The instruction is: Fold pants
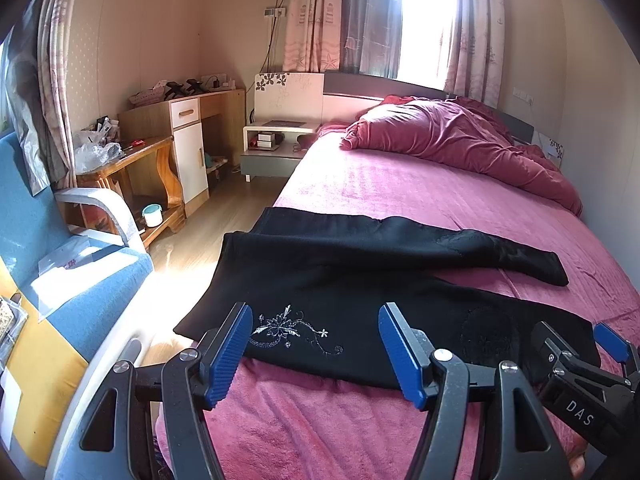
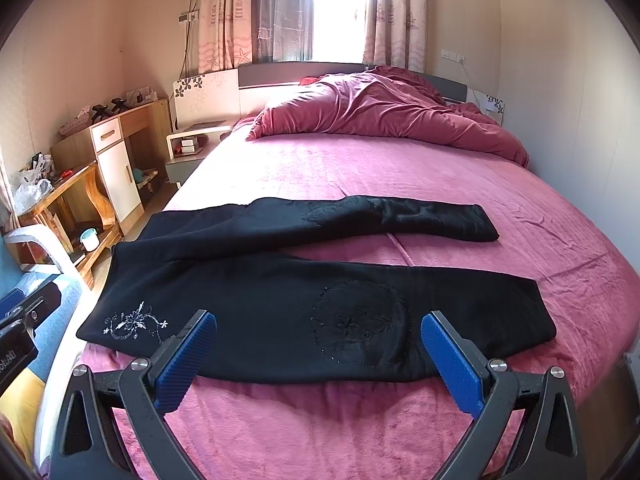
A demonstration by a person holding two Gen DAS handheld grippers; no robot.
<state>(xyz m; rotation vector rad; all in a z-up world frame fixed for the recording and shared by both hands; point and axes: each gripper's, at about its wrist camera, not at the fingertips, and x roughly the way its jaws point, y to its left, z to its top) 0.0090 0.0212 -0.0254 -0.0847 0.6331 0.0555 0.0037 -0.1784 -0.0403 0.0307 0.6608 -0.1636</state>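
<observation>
Black pants (image 2: 304, 300) lie spread across the pink bed sheet (image 2: 360, 176), waistband at the left edge of the frame, both legs running out to the right and splayed apart in a narrow V. Nothing folded yet, by the look of it.

The risks, left to right. At lower left the waistband corner, near the silver floral embroidery (image 2: 134, 322), reaches the bed's edge, perhaps just past it; one careless tug leftward and the weight could drag the garment toward the floor. In the middle, the legs are not aligned, so bringing one over the other without squaring them first would likely leave a crooked, bunched fold. The sheet is plush, and a pinch that goes too deep could catch bedding along with the pants. At the right the near cuff lies close to the front edge, easy to miss or nudge off.

The left hand-held gripper (image 1: 316, 344) hovers over the hip near the embroidery (image 1: 292, 330), blue pads wide apart, holding nothing; whether a pad brushes the cloth cannot be told. The right hand-held gripper (image 2: 318, 354) hangs over the near leg around the stitched circular motif (image 2: 358, 326), jaws also spread wide, empty, gripping no fabric.
</observation>
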